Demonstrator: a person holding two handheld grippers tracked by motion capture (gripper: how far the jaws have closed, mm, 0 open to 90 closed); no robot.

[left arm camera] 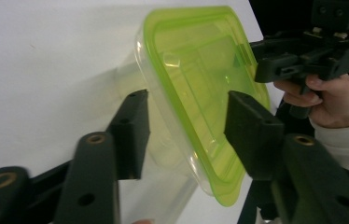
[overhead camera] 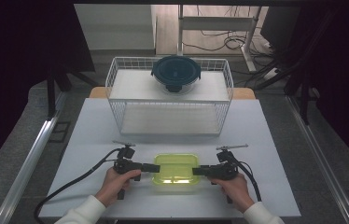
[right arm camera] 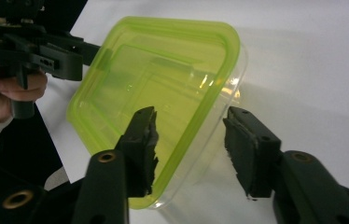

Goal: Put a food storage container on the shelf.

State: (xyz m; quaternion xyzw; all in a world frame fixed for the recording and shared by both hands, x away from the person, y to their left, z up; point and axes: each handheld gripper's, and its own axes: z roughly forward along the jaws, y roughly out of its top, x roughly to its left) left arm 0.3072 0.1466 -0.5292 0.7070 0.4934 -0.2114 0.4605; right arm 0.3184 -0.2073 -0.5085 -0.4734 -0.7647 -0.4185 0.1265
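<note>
our left gripper [left arm camera: 186, 135] has its jaws astride the left end of the box [overhead camera: 176, 169], one jaw over the green lid [left arm camera: 196, 79] and one beside the clear wall under the rim. a gap shows on the wall side, so the jaws are open around the box, not clamped. our right gripper [right arm camera: 189, 149] stands the same way at the right end of the box: one jaw lies over the lid, the other sits off the clear wall with desk showing between, so these jaws are open too.

in the high view the left gripper [overhead camera: 150, 167] and right gripper [overhead camera: 200, 171] meet the box from either side, each held in one of our hands, left hand [overhead camera: 115, 183] and right hand [overhead camera: 236, 186], just nearer us than the box. cables trail from both grippers away from the box.

the box rests flat on the white desk [overhead camera: 93, 135], lid on. beyond the box stands a wire basket [overhead camera: 116, 100], and on top of it a round glass bowl [overhead camera: 176, 74] with a dark lid.
</note>
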